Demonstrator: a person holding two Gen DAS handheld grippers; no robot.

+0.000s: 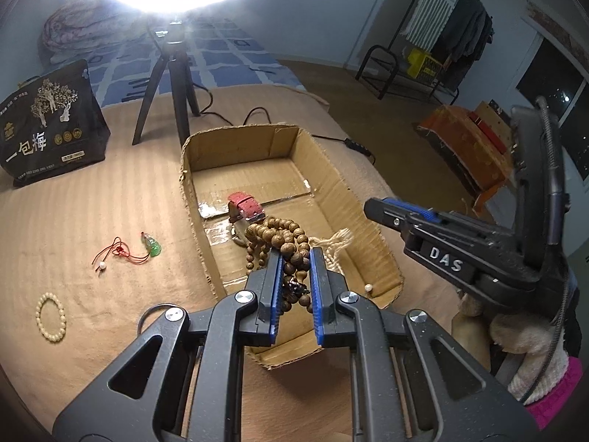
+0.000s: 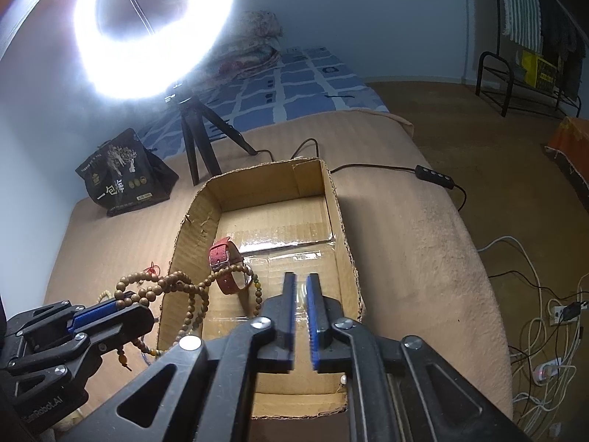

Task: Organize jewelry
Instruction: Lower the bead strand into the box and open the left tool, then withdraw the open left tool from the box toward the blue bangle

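A: While the left gripper (image 1: pixel 296 258) hangs over the near end of the box (image 1: pixel 331 184), its jaws are clamped on the wooden beads (image 1: pixel 279 234). Bunch sits between the blue pads; loops spill forward past the tips and over the box's left wall.

B: Right side?

A: Right gripper (image 2: pixel 302 287) is over the box too, jaws slightly apart, nothing between them. From the left wrist view it's off to the right, clear of the beads.

B: Anything in the box?

A: Red watch (image 2: pixel 224 261) lies on the box floor near the left wall, strap looped. A beaded string (image 2: pixel 256 287) lies just beside it. Cream tassel (image 1: pixel 338 243) shows behind the left jaws, inside the box. Small white bead (image 1: pixel 367 288) at the near right corner. Far half of the floor is taped cardboard.

B: Outside it?

A: On the bed (image 1: pixel 92 221), left of the box: green pendant (image 1: pixel 152 246) on a red cord, and nearer to the camera a cream bracelet (image 1: pixel 50 316). Both well apart from the jaws. Black bag (image 1: pixel 51 125) at the far left, ring-light tripod (image 1: pixel 173 84) behind the box.

B: Beads touching the watch?

A: Can't tell; they overlap it in both views.
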